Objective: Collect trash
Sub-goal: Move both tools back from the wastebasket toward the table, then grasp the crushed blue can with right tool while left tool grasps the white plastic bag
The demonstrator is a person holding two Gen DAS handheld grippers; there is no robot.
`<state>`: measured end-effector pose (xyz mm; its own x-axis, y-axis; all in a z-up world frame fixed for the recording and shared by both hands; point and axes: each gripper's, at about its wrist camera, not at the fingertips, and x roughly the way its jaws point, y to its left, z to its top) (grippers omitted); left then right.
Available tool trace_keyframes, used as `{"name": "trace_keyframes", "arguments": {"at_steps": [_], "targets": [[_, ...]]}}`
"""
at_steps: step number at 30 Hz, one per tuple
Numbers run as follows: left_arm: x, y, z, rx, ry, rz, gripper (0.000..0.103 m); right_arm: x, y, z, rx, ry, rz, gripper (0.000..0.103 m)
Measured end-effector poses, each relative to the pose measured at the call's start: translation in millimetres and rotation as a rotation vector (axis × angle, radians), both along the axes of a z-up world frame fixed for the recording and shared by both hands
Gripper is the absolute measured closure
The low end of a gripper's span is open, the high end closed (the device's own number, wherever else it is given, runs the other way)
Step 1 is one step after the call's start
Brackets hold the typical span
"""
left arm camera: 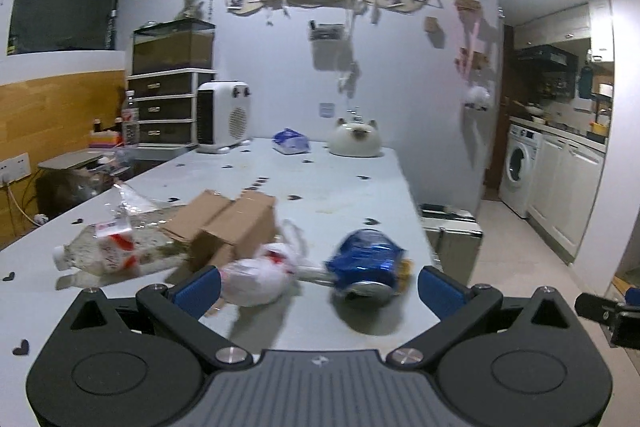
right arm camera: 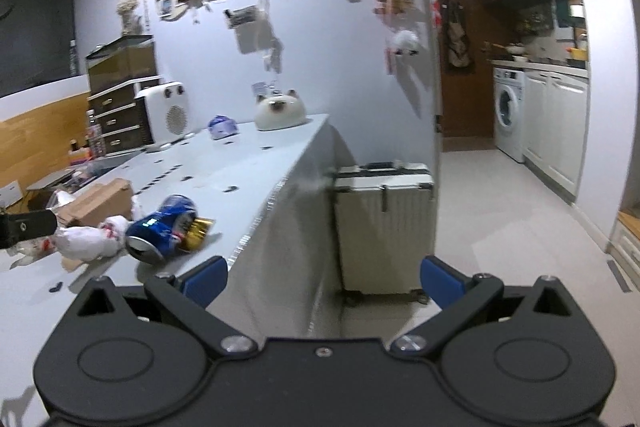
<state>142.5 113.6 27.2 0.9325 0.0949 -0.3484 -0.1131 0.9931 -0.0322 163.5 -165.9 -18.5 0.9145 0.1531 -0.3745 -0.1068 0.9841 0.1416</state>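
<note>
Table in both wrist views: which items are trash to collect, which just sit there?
Trash:
crushed blue drink can
knotted white plastic bag
torn brown cardboard box
flattened clear plastic bottle

Lying about:
white cat-shaped ceramic dish
white fan heater
blue tissue pack

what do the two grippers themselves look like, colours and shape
Both match. The left gripper and right gripper have matte black linkage arms with silver pivot bolts and triangular cut-outs, ending in blue fingertips. Each black body carries two round raised discs. The left one shows a grey ribbed centre plate with a small logo; the right one's centre is plain black with one screw. No cables or sleeves are visible.
</note>
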Motion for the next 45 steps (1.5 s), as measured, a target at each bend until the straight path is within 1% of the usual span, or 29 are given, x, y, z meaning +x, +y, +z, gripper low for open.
{"name": "trace_keyframes", "arguments": {"at_steps": [4, 7, 9, 12, 14, 17, 21, 24, 25, 27, 28, 30, 31, 32, 34, 39, 40, 41, 42, 43, 44, 45], "targets": [[13, 25, -4, 0.012, 0.009, 0.042, 0.000, 14, 28, 4, -0.011, -0.039, 0.021, 0.000], [24, 43, -10, 0.014, 0.016, 0.049, 0.000, 27, 46, 6, 0.008, -0.055, 0.038, 0.000], [33, 52, -15, -0.001, 0.007, 0.047, 0.000, 37, 59, 9, 0.033, -0.052, 0.060, 0.000], [45, 62, -22, -0.023, 0.005, 0.043, 0.002, 56, 78, 9, 0.080, -0.025, 0.101, 0.000], [55, 66, -27, -0.034, 0.018, 0.035, 0.007, 69, 89, 10, 0.124, 0.002, 0.130, 0.000], [71, 72, -35, -0.051, 0.049, 0.031, 0.011, 89, 107, 9, 0.177, 0.044, 0.148, 0.000], [88, 80, -46, -0.084, 0.084, 0.028, 0.019, 114, 128, 3, 0.231, 0.099, 0.134, 0.000], [95, 84, -51, -0.106, 0.105, 0.040, 0.031, 130, 143, -6, 0.249, 0.136, 0.158, 0.002], [97, 85, -52, -0.114, 0.110, 0.040, 0.037, 134, 148, -9, 0.246, 0.145, 0.166, 0.005], [99, 87, -54, -0.126, 0.123, 0.024, 0.041, 140, 157, -14, 0.233, 0.156, 0.183, 0.009], [100, 86, -55, -0.128, 0.135, 0.012, 0.045, 143, 161, -17, 0.224, 0.160, 0.190, 0.011], [100, 85, -57, -0.128, 0.149, -0.003, 0.054, 146, 165, -21, 0.224, 0.171, 0.197, 0.013], [100, 84, -58, -0.131, 0.155, -0.009, 0.061, 147, 166, -22, 0.231, 0.178, 0.205, 0.016], [99, 84, -58, -0.135, 0.158, -0.015, 0.064, 148, 167, -24, 0.241, 0.187, 0.216, 0.018], [95, 82, -59, -0.141, 0.159, -0.016, 0.066, 148, 168, -26, 0.238, 0.195, 0.242, 0.032], [78, 81, -60, -0.178, 0.153, -0.011, 0.069, 138, 171, -26, 0.192, 0.179, 0.310, 0.035], [75, 81, -61, -0.183, 0.152, -0.007, 0.069, 135, 170, -25, 0.186, 0.175, 0.325, 0.038], [71, 81, -61, -0.187, 0.150, -0.004, 0.069, 131, 169, -24, 0.182, 0.168, 0.339, 0.040], [67, 82, -60, -0.191, 0.149, 0.000, 0.069, 126, 168, -22, 0.177, 0.163, 0.353, 0.050], [63, 82, -60, -0.195, 0.148, 0.003, 0.069, 120, 166, -20, 0.178, 0.141, 0.365, 0.065], [60, 81, -60, -0.198, 0.147, 0.005, 0.069, 114, 163, -16, 0.173, 0.136, 0.383, 0.067], [57, 81, -60, -0.199, 0.147, 0.007, 0.069, 111, 160, -15, 0.178, 0.152, 0.401, 0.069]]}}
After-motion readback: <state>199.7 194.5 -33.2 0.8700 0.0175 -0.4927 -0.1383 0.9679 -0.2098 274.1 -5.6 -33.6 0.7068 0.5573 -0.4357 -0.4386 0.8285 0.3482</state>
